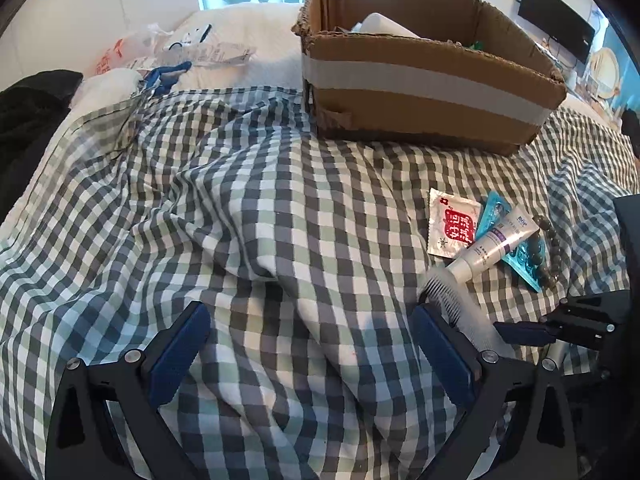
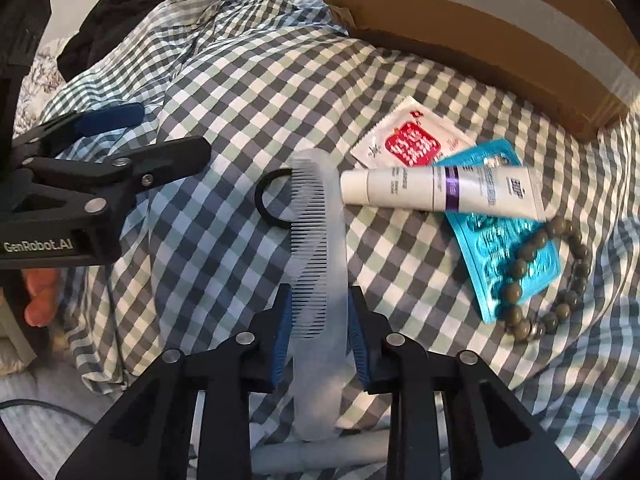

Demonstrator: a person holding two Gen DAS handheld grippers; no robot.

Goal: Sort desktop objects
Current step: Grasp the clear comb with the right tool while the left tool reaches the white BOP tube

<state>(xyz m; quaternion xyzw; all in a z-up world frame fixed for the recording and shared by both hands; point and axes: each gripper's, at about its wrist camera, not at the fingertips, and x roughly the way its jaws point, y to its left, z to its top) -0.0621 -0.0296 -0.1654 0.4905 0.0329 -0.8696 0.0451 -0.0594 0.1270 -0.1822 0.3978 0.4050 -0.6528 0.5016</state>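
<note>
A translucent white comb (image 2: pixel 320 264) lies on the checked cloth (image 2: pixel 248 92), and my right gripper (image 2: pixel 320 320) is shut on its lower part, blue pads against both edges. A black hair ring (image 2: pixel 264 204) lies under the comb's far end. To the right lie a white tube (image 2: pixel 440 190), a white sachet with a red label (image 2: pixel 408 140), a teal blister pack (image 2: pixel 504 256) and a bead bracelet (image 2: pixel 560 280). My left gripper (image 1: pixel 312 320) stands open over bare cloth, left of the comb (image 1: pixel 452 300).
An open cardboard box (image 1: pixel 420 92) with a grey tape band stands at the back right, holding several items. Plastic bags and papers (image 1: pixel 168 48) and a black garment (image 1: pixel 28 112) lie at the far left. The cloth is rumpled into folds.
</note>
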